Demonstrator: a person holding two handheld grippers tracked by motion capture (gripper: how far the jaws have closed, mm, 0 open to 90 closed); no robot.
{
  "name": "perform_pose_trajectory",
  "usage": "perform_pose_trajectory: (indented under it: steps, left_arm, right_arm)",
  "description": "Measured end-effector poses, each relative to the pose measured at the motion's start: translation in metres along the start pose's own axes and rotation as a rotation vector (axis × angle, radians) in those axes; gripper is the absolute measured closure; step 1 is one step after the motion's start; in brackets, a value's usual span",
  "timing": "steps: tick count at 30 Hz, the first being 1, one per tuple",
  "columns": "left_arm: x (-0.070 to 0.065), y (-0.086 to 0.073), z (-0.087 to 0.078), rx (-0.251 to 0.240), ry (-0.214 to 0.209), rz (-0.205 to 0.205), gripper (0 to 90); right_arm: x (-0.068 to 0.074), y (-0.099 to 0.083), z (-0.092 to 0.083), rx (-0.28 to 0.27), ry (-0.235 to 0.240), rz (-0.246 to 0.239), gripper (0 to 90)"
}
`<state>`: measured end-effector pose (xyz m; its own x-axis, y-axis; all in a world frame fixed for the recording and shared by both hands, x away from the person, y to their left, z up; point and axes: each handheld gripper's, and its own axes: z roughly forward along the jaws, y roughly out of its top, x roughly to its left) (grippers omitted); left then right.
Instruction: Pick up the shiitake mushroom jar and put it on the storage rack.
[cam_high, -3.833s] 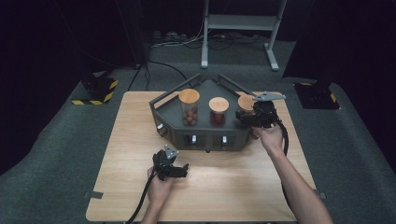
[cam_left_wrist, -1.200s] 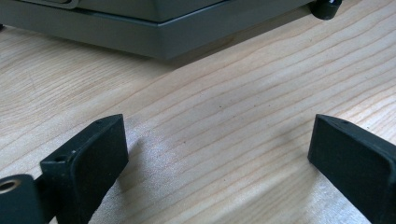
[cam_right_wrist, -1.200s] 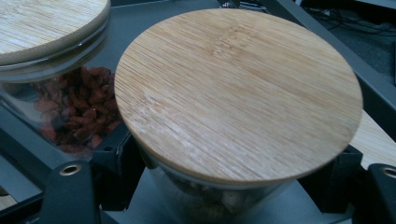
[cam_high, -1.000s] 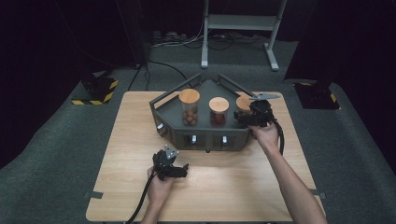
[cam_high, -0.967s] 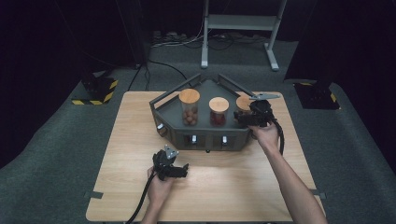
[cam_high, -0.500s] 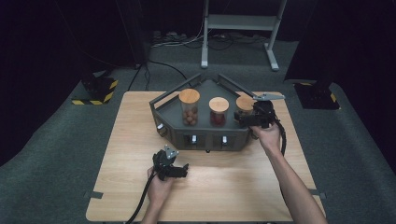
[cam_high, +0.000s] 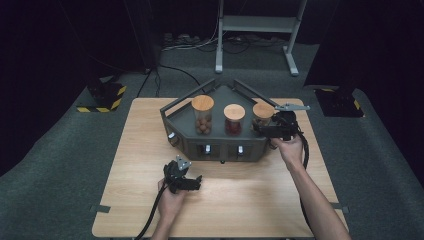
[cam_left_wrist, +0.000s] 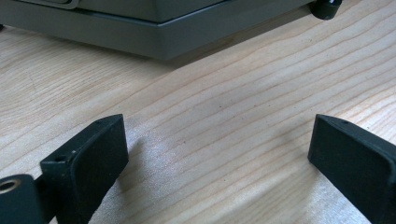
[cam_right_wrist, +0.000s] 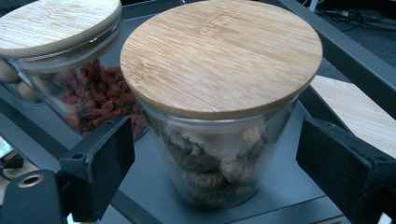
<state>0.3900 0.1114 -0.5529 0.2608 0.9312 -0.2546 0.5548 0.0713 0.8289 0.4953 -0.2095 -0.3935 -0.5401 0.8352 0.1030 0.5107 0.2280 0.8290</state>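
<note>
Three lidded jars (cam_high: 234, 119) sit in a grey tray (cam_high: 183, 120) on a wooden table (cam_high: 140, 145).

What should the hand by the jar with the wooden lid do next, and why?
Probably close the right gripper gently on the glass jar with the round bamboo lid. Its black jaws have just been opening and now stand wide on either side of the jar's glass wall, apart from it, so nothing is gripped. The left gripper rests open over the wooden table.
</note>
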Motion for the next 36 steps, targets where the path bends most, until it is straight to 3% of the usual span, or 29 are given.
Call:
perform_pose_trajectory:
  steps: [36]
  left_arm:
    - [0.000,0.000,0.000,0.003,0.002,0.006,4.7]
  right_arm:
    - [-0.002,-0.010,-0.018,-0.017,0.004,-0.017,11.8]
